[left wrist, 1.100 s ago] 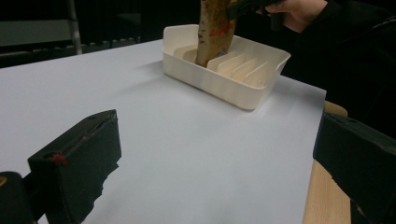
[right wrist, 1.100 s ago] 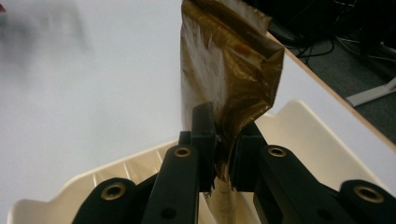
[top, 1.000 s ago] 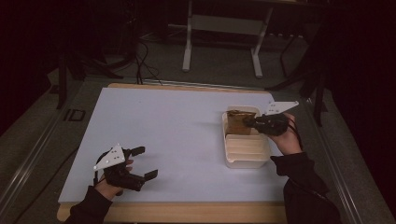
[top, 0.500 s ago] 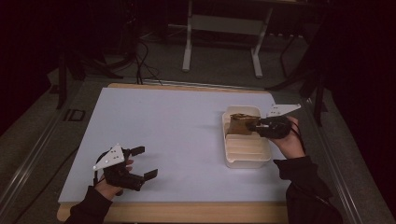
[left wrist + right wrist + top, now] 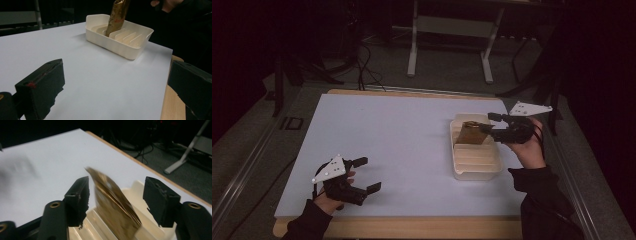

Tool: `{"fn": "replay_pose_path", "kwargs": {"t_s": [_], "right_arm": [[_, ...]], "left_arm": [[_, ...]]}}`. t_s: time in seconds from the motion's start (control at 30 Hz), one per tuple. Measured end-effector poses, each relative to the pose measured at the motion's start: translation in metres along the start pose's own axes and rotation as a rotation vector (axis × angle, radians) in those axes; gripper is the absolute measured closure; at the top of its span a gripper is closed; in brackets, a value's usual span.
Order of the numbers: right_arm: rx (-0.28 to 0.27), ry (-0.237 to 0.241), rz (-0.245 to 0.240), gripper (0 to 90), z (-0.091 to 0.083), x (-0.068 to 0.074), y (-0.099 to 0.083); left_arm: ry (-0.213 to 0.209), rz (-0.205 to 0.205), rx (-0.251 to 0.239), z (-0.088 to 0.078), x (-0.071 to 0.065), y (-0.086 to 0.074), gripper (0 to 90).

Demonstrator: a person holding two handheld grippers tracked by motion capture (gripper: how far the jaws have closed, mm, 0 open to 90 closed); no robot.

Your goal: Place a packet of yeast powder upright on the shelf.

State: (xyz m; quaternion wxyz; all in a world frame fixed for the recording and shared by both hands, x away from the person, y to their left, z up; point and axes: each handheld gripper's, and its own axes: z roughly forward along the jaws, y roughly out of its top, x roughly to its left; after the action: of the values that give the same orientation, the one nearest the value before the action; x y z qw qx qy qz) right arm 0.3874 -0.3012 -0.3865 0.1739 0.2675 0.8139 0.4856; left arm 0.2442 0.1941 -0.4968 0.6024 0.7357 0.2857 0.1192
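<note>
High view: a cream slotted tray [image 5: 477, 160] sits on the right half of the white table [image 5: 402, 145], with a brown packet [image 5: 471, 133] standing tilted in a slot at its far end. The right gripper [image 5: 491, 123] hovers at the packet, jaws apart on either side of it, not touching. The left gripper [image 5: 366, 175] rests near the front left edge, jaws apart and empty.
</note>
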Motion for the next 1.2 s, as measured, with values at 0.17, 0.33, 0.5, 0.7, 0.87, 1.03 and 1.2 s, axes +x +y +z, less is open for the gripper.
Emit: {"fn": "replay_pose_path", "kwargs": {"t_s": [0.17,0.33,0.5,0.7,0.87,1.03,1.2], "right_arm": [[-0.024,0.021,-0.020,27.2,-0.003,0.020,0.015],[-0.033,0.052,-0.048,14.9,0.001,0.044,0.019],[-0.031,0.087,-0.067,12.8,0.005,0.062,0.021],[-0.039,0.116,-0.065,12.3,0.009,0.081,0.019],[-0.016,0.149,-0.076,13.4,0.014,0.094,0.010],[0.006,0.174,-0.090,13.6,0.020,0.107,-0.003],[0.029,0.196,-0.088,13.6,0.024,0.119,-0.015]], "left_arm": [[-0.011,-0.004,0.004,0.000,0.000,0.000,1.7],[-0.013,0.004,0.003,0.000,-0.001,0.000,1.7],[-0.012,0.002,0.002,0.000,-0.001,0.000,1.7],[-0.010,-0.001,-0.004,-0.001,-0.001,0.000,1.7],[-0.014,-0.001,0.004,-0.001,0.000,0.000,1.7],[-0.014,-0.001,0.000,-0.001,-0.001,0.000,1.7],[-0.014,0.001,-0.002,-0.001,-0.001,0.000,1.7]]}}
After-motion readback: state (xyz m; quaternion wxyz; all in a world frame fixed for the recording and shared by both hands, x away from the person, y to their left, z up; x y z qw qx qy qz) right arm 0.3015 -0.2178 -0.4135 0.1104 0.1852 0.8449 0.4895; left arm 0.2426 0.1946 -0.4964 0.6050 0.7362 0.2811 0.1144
